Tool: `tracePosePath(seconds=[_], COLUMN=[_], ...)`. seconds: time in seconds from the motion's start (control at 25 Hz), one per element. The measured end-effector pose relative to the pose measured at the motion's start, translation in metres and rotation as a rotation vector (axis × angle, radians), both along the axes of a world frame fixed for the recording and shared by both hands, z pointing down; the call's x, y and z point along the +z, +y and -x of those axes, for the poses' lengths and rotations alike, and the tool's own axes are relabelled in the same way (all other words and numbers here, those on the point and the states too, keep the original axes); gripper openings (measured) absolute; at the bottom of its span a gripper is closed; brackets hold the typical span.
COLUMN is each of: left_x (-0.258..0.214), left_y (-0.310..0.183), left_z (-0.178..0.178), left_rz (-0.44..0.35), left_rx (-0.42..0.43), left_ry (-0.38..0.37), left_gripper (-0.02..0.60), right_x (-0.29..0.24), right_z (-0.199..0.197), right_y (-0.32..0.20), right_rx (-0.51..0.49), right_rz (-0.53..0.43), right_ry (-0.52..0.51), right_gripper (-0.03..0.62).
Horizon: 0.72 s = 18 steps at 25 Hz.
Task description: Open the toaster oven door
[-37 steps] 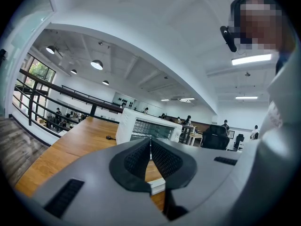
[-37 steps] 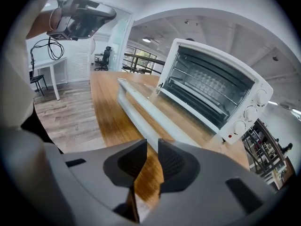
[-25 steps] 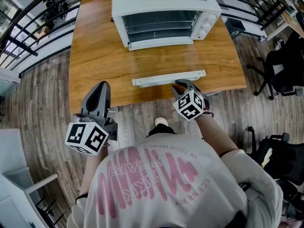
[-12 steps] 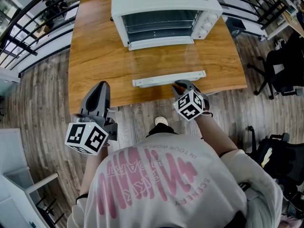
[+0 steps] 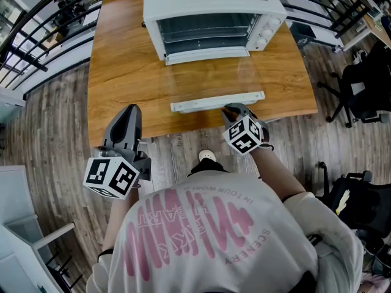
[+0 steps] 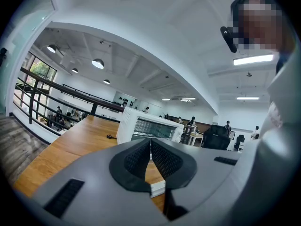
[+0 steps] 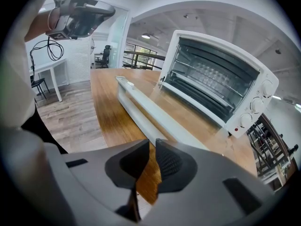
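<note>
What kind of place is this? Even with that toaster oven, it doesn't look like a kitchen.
Most likely an open-plan office or lab on an upper level, not a kitchen. The toaster oven sits on a wooden table beside a black railing, with an office chair nearby.

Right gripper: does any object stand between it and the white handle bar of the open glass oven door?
Nothing visible does. The right gripper sits close by the white handle bar, near the front edge of the wooden table. Its jaws have just been closing, and nothing is held between them.
</note>
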State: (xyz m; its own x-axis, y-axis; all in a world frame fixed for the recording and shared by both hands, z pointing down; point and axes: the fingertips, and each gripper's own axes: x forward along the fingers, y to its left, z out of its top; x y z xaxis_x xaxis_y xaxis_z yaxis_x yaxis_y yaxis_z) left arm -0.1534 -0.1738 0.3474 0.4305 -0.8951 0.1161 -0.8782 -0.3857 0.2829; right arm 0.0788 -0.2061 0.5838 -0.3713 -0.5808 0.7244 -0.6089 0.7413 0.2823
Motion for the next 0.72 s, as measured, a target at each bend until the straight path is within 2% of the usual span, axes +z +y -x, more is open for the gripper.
tracePosePath(seconds=[0.32, 0.72], left_x=[0.003, 0.001], left_y=[0.003, 0.015], left_z=[0.001, 0.006], left_rz=[0.008, -0.002], left_rx=[0.006, 0.008], left_ry=[0.002, 0.005], left_gripper=[0.025, 0.025], right_x=[-0.005, -0.006], right_z=[0.001, -0.005], right_y=[0.0, 0.003], right_rx=[0.047, 0.108], right_rz=[0.018, 0.028], right_ry=[-0.052, -0.072], right_gripper=[0.051, 0.084])
